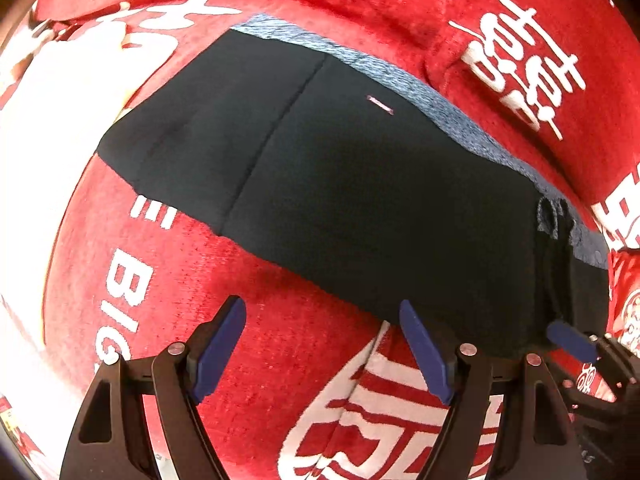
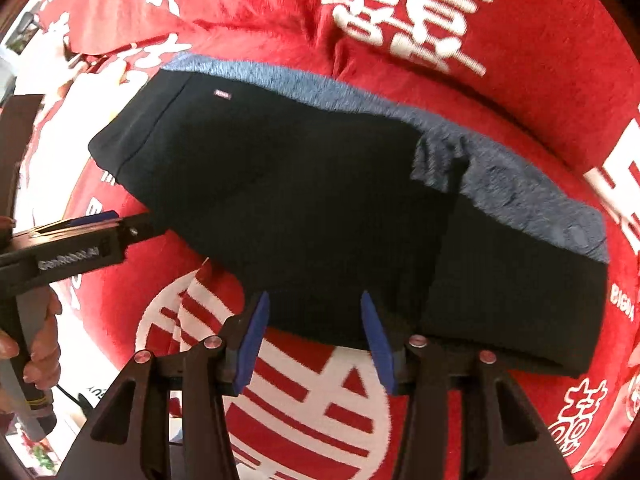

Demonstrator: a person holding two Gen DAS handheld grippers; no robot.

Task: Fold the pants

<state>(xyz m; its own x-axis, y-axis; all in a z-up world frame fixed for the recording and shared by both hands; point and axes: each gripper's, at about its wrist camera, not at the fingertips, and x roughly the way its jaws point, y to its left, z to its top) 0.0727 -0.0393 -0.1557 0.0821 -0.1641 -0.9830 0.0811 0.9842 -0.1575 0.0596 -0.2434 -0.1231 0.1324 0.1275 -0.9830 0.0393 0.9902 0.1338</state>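
Black pants [image 1: 340, 184] with a blue-grey fleece lining [image 1: 404, 76] lie folded flat on a red blanket [image 1: 280, 344]. They also show in the right wrist view [image 2: 320, 208], lining [image 2: 520, 196] along the far edge. My left gripper [image 1: 324, 344] is open and empty, just before the pants' near edge. My right gripper [image 2: 314, 340] is open and empty, its fingertips at the near edge of the pants. The left gripper [image 2: 96, 220] shows at the left of the right wrist view, and the right gripper's finger [image 1: 568, 338] shows at the right of the left wrist view.
The red blanket [image 2: 540, 40] with white characters covers the whole surface and has folds at the far side. A hand [image 2: 40, 344] holds the left gripper's handle at the left edge.
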